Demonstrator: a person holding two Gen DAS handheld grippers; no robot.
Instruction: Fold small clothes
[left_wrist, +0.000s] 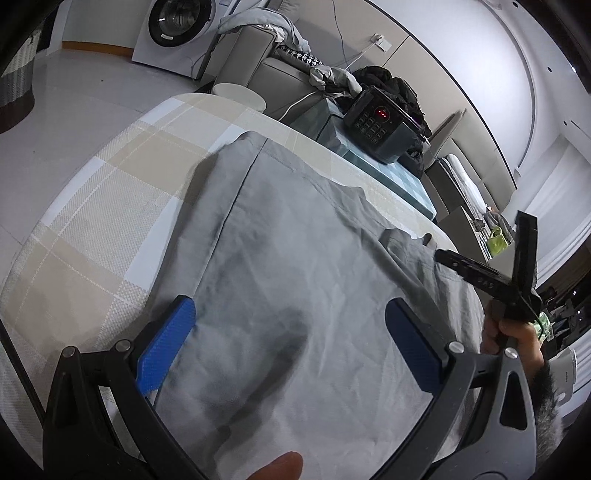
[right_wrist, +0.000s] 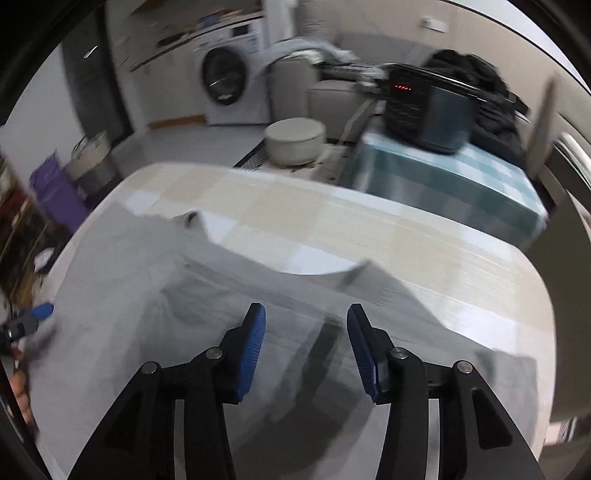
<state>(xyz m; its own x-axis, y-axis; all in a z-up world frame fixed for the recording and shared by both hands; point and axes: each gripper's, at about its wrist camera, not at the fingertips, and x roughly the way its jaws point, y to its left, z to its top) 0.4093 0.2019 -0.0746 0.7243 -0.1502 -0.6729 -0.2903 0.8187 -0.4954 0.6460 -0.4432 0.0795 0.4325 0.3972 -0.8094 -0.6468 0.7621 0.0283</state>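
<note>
A grey garment (left_wrist: 295, 277) lies spread flat on a table covered with a beige-and-white checked cloth (left_wrist: 92, 221), its surface lightly creased and one long seam running down its left part. The left gripper (left_wrist: 290, 343) hovers just above the near part of the garment with its blue pads (left_wrist: 166, 343) spread wide and nothing between them. In the right wrist view, which is blurred by motion, the right gripper (right_wrist: 306, 343) is over the same grey garment (right_wrist: 147, 332) with its blue pads (right_wrist: 253, 350) moderately apart, also gripping nothing. From the left wrist view the right gripper's black body (left_wrist: 517, 266) shows at the far right edge of the garment, held in a hand (left_wrist: 513, 336). Beyond the table a dark cooker (left_wrist: 384, 125) with a keypad and a red lit display sits on a teal checked surface (left_wrist: 388, 173); the display's marks are too small to read. A white washing machine (left_wrist: 173, 29) stands at the back, near a grey sofa (left_wrist: 266, 66) piled with clothes, and a round pale stool (right_wrist: 295, 142) stands on the floor. No brand or writing can be read anywhere
</note>
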